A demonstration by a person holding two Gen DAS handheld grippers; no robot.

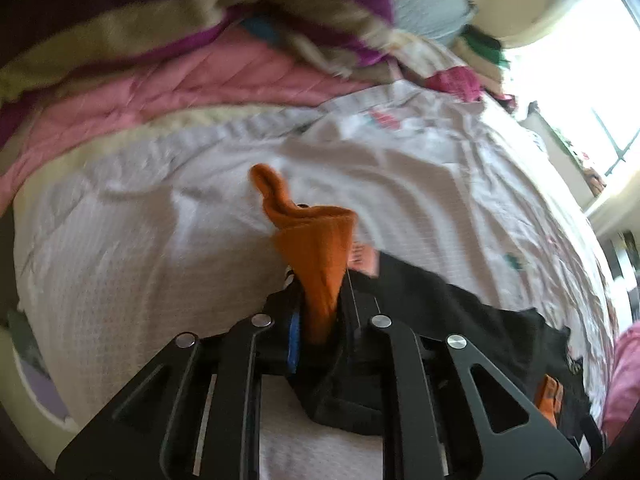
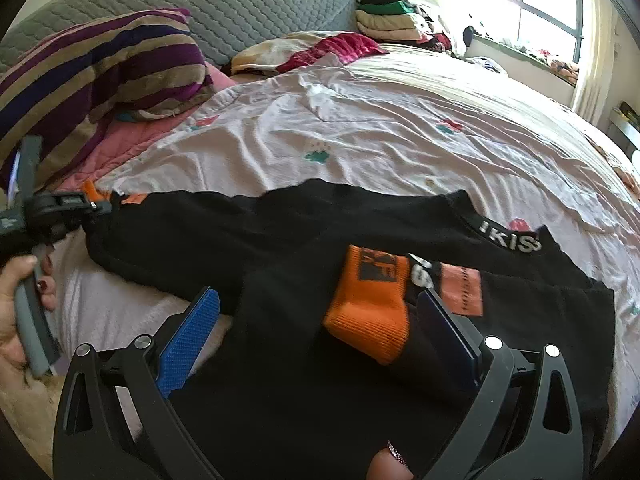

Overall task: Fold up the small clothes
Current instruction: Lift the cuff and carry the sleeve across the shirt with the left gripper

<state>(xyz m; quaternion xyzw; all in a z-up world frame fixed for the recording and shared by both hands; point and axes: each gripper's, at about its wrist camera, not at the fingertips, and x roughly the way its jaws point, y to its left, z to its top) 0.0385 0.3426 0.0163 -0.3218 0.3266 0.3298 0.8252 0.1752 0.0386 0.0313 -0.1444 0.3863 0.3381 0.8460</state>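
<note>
my left claw (image 1: 320,312) is pressed together on an orange cuff (image 1: 316,256) at one end of the black garment (image 2: 280,264), so that end lifts off the white bedspread (image 2: 380,128) and gives me a corner to fold from. in the right wrist view that claw sits at the garment's far left end, with my hand (image 2: 20,300) around its grey handle.

my right claw (image 2: 316,320) is spread wide, its blue pads (image 2: 192,336) standing apart on either side of the second orange cuff (image 2: 368,312), not pressing it yet; i judge it is lined up to take that cuff.

the garment lies flat on the bedspread, its long axis running left to right across the right wrist view, from my left claw toward the lettered band (image 2: 510,240) on the right. the striped pillow (image 2: 100,68) lies well beyond the garment, up against the grey headboard (image 2: 200,4).
</note>
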